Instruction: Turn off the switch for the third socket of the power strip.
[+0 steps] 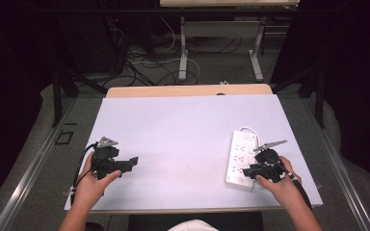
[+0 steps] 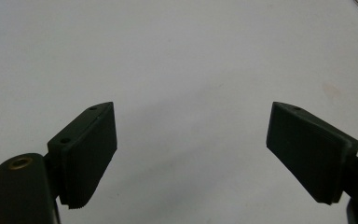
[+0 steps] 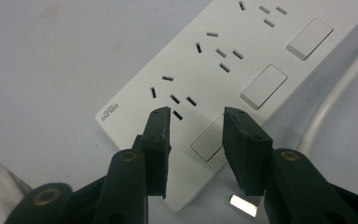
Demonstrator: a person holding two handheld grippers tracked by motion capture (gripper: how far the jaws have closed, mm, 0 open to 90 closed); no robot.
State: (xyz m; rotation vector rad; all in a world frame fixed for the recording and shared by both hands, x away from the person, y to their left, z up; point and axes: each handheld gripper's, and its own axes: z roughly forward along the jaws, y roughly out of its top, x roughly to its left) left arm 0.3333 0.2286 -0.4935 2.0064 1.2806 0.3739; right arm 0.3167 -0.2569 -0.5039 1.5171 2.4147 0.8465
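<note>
I am looking down on the white table top (image 1: pixel 183 125), where the white power strip (image 1: pixel 239 159) is lying at the right side, lengthwise from near to far, its white cable (image 1: pixel 246 129) looping off the far end. The right gripper (image 1: pixel 248 170) is hovering over the strip's near end. In the right gripper view its jaws are standing a little apart, pinching nothing, with the nearest rocker switch (image 3: pixel 209 140) showing in the gap between them and the nearest socket's slots just beyond the tips. The left gripper (image 1: pixel 133 161) is sitting well apart at the near left. In the left gripper view its jaws are spread wide over bare table top, holding nothing.
</note>
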